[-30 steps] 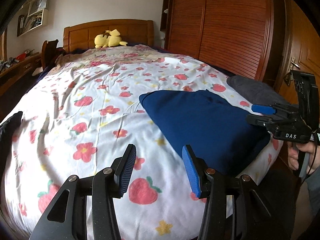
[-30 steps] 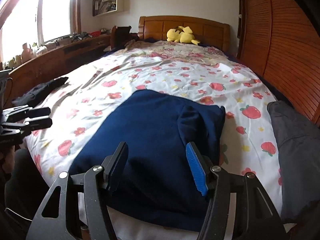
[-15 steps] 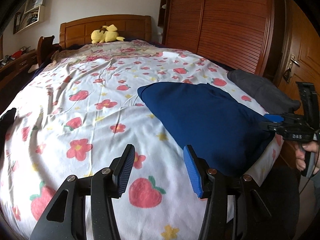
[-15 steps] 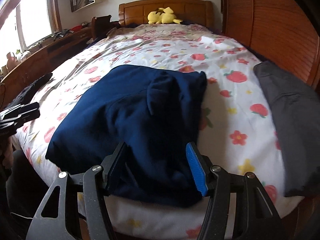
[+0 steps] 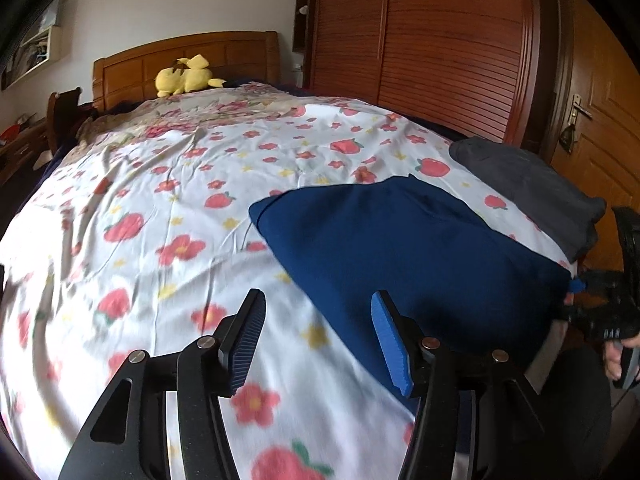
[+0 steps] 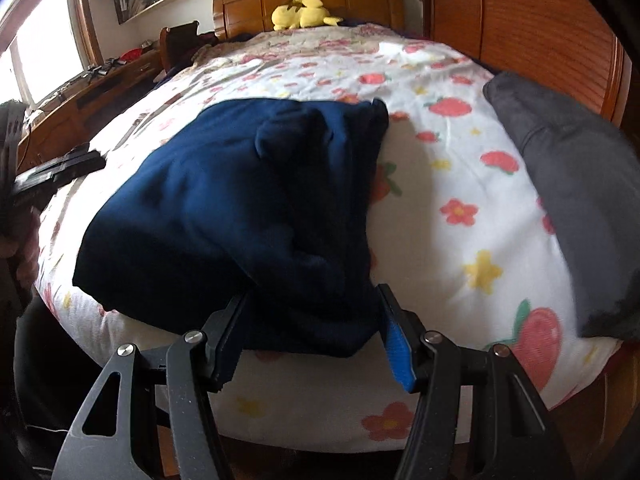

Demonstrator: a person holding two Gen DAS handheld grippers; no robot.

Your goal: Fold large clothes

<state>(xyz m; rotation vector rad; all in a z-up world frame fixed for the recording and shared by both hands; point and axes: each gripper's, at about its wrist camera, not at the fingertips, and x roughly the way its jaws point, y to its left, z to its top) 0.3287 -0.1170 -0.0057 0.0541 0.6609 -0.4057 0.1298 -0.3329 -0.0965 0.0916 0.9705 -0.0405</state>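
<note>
A folded navy blue garment (image 5: 408, 248) lies near the foot corner of the bed, on the strawberry-print sheet (image 5: 168, 200). It also shows in the right wrist view (image 6: 248, 192), hanging slightly over the bed's edge. My left gripper (image 5: 316, 344) is open and empty above the sheet, left of the garment. My right gripper (image 6: 312, 332) is open with its jaws on either side of the garment's near edge, not closed on it. In the left wrist view the right gripper (image 5: 576, 288) sits at the garment's far corner.
A folded dark grey garment (image 6: 568, 168) lies at the bed's right edge. A yellow plush toy (image 5: 184, 78) sits by the wooden headboard (image 5: 188, 56). A wooden wardrobe (image 5: 440, 40) and door stand on the right. A desk (image 6: 80, 92) lines the left wall.
Both grippers have moved lower and closer to the bed's foot edge. My right gripper has come up to the blue garment's near edge, which now lies between its open jaws.
</note>
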